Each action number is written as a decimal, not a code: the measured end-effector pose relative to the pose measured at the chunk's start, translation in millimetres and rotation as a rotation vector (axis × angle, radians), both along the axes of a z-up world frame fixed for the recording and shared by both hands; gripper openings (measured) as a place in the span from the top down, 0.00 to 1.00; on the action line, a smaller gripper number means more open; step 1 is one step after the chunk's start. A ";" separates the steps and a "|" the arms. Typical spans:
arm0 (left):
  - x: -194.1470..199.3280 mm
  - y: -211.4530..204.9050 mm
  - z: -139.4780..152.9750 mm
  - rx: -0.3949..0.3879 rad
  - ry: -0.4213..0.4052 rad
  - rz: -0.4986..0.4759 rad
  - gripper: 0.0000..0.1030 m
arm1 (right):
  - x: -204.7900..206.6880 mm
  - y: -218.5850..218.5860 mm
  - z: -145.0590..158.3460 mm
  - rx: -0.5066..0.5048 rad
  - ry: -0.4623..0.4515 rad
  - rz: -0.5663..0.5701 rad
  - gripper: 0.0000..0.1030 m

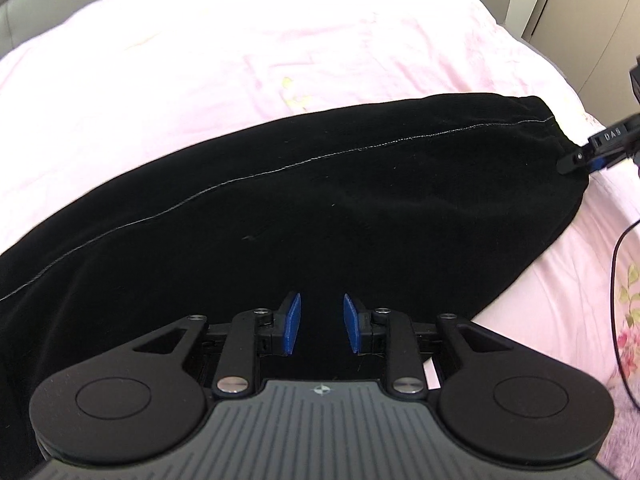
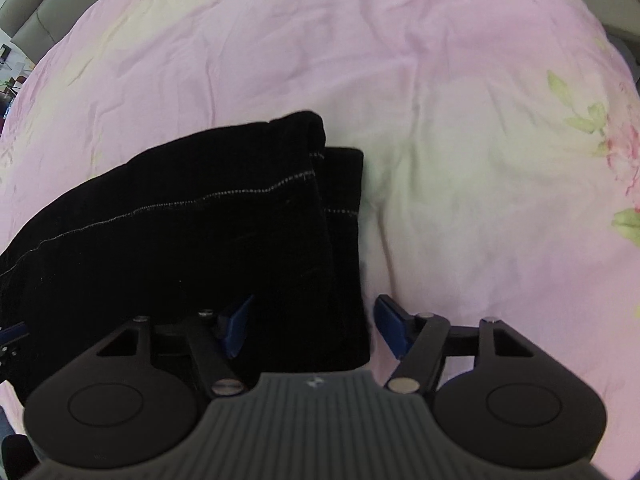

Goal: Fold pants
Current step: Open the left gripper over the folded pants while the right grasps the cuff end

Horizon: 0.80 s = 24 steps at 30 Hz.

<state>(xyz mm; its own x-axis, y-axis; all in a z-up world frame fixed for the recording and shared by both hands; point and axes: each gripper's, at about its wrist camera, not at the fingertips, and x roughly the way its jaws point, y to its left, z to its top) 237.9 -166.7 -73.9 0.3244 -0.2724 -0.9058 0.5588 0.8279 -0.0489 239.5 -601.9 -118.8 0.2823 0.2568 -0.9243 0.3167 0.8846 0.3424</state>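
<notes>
Pants: black velvety trousers [image 1: 320, 208] lie doubled lengthwise on pink floral bedsheet [image 1: 200, 40] | left tool [image 1: 322, 324] parted, empty over the cloth | right tool [image 2: 312, 328] wide apart, straddling hem edge, so we judge next fold pending.

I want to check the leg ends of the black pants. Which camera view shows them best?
The right wrist view: the two stacked leg ends lie clear on the pink bedsheet. The left wrist view shows them only far off, near the right gripper.
</notes>
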 end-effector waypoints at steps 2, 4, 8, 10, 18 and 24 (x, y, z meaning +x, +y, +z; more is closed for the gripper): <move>2.3 -11.0 -4.8 0.006 0.023 -0.001 0.70 | -1.3 -8.4 -8.7 0.057 -0.001 -0.027 0.39; 10.7 -23.8 -11.0 0.018 0.043 -0.015 0.70 | -1.7 -15.2 -16.1 0.104 0.006 -0.048 0.39; 15.3 -29.0 -20.1 0.061 0.084 -0.088 0.70 | -0.1 -20.1 -28.3 0.149 0.008 -0.051 0.36; 17.1 -33.5 -26.4 0.095 0.093 -0.118 0.69 | 1.0 -19.2 -31.0 0.153 0.007 -0.047 0.36; 9.1 -55.4 -32.2 0.227 0.050 -0.243 0.69 | -14.6 -8.9 -15.3 0.120 -0.049 -0.026 0.56; 0.4 -63.4 -17.5 0.186 0.008 -0.266 0.71 | -20.2 -1.1 34.2 0.106 -0.093 -0.025 0.76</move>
<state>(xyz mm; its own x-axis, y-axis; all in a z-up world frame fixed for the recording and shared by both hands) 238.3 -230.1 -91.5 0.2567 -0.1761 -0.9503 0.7570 0.6479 0.0844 219.3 -603.0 -84.5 0.3733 0.3434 -0.8618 0.3005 0.8341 0.4625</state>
